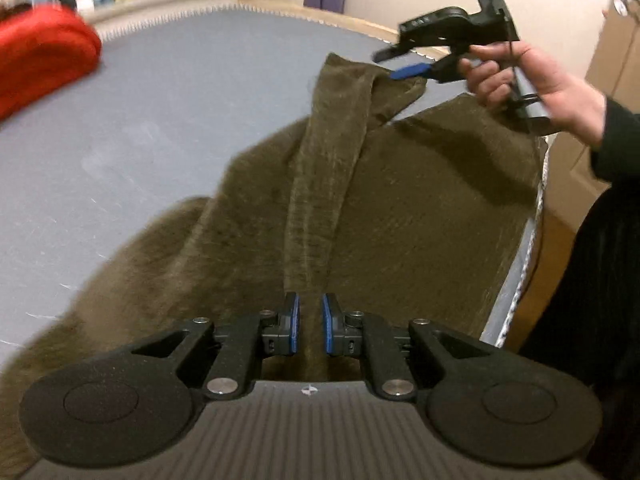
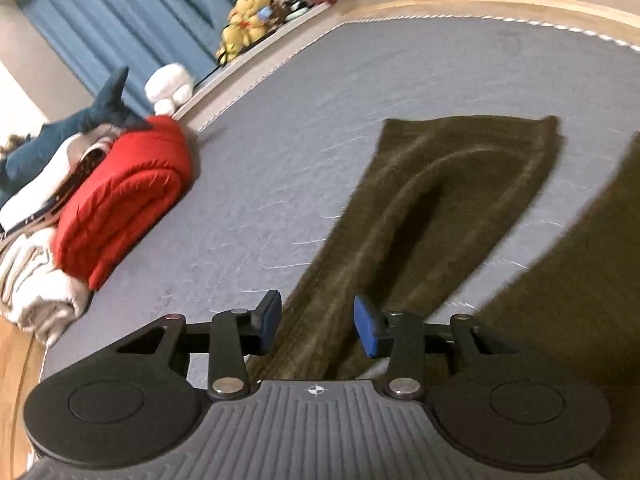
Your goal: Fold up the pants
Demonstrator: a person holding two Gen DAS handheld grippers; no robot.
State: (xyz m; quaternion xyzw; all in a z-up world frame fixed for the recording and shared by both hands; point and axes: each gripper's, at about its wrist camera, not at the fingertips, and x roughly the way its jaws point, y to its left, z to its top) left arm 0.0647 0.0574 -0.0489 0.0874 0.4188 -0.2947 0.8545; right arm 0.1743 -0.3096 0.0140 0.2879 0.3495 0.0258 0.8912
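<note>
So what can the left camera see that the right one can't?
Only the left view shows the person's hand holding the right gripper, which pinches a corner of the pants, while the left gripper clamps a fold. Only the right view shows the blue curtain, the yellow plush toy and a trouser leg lying flat. Both show the grey bed and red blanket.
</note>
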